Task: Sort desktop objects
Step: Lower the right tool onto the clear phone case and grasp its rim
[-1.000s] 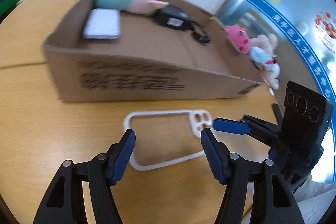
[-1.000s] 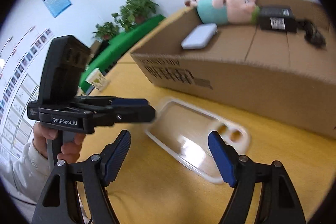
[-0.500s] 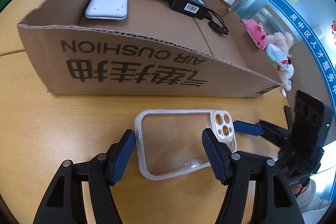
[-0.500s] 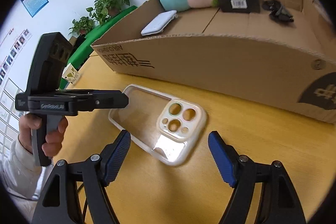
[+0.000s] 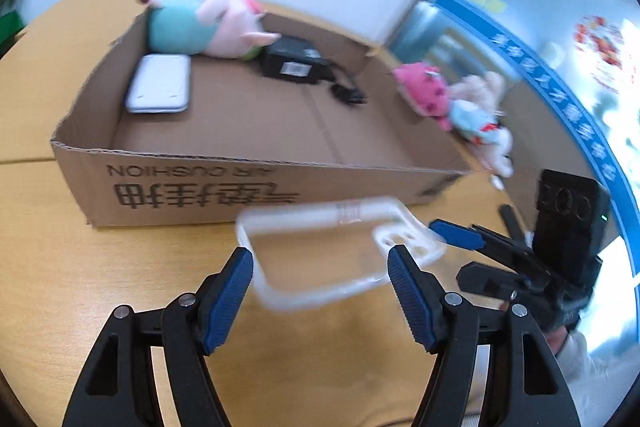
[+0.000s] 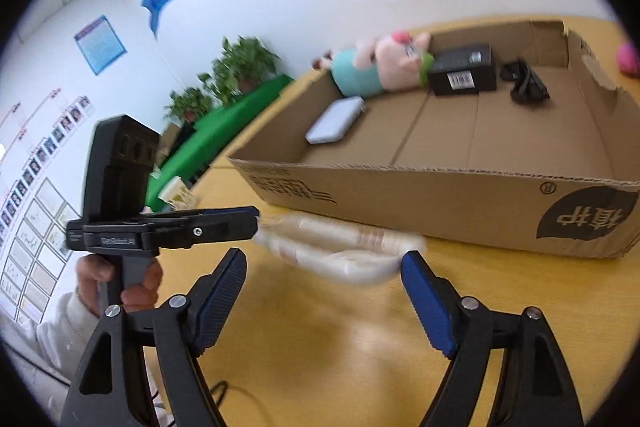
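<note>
A clear phone case (image 5: pixel 328 251) with a white camera cutout appears raised off the wooden table, in front of a cardboard box (image 5: pixel 248 183); it is blurred in both views (image 6: pixel 344 247). My left gripper (image 5: pixel 320 279) is open, its pads either side of the case without visibly touching it. My right gripper (image 6: pixel 324 275) is open just below the case's end. What holds the case up I cannot tell. The box holds a pig plush (image 5: pixel 200 23), a white flat device (image 5: pixel 160 85), and a black adapter (image 5: pixel 292 65) with cable.
Two small plush toys (image 5: pixel 452 103) lie beside the box's right wall. The other hand-held gripper (image 5: pixel 532 259) shows at the right of the left wrist view and at the left of the right wrist view (image 6: pixel 160 227). Green bench and plants stand beyond the table (image 6: pixel 232 107).
Both cameras have lifted and tilted, so more of the box interior shows. The phone case, flat on the table half a second ago, now looks tilted, raised and blurred.
</note>
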A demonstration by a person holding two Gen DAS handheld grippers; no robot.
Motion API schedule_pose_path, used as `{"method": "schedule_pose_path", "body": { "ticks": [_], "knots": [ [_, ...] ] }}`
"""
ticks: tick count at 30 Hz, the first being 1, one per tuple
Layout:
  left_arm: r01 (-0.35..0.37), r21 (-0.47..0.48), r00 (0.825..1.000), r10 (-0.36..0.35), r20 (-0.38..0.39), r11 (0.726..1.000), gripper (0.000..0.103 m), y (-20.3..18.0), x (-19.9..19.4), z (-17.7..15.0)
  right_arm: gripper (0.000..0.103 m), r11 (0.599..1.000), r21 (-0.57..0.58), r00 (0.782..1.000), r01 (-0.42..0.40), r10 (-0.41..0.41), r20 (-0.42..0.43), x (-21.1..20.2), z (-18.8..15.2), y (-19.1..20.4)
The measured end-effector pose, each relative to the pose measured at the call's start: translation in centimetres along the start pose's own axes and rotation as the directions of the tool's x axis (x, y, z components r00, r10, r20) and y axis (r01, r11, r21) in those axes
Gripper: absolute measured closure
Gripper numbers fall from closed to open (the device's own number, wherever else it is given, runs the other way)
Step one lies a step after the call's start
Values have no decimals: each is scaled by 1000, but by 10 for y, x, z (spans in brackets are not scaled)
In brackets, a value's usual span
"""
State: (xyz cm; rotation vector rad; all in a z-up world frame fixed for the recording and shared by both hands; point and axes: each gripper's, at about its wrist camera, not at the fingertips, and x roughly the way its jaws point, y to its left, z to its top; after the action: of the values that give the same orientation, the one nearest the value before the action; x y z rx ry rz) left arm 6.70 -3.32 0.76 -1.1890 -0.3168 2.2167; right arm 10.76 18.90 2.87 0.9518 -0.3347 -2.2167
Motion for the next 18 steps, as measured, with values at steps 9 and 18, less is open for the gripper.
{"method": "schedule_pose_path", "body": {
  "ticks": [9, 18],
  "knots": [
    [-97, -128, 993, 88, -74, 987, 39, 32, 21, -14, 28, 976, 14, 971, 219, -217, -96, 17, -17, -21],
    [-165, -74, 978, 153, -143, 983, 87, 33, 46, -17, 79, 914, -114, 900, 389, -403, -168, 49, -15, -27]
  ]
}}
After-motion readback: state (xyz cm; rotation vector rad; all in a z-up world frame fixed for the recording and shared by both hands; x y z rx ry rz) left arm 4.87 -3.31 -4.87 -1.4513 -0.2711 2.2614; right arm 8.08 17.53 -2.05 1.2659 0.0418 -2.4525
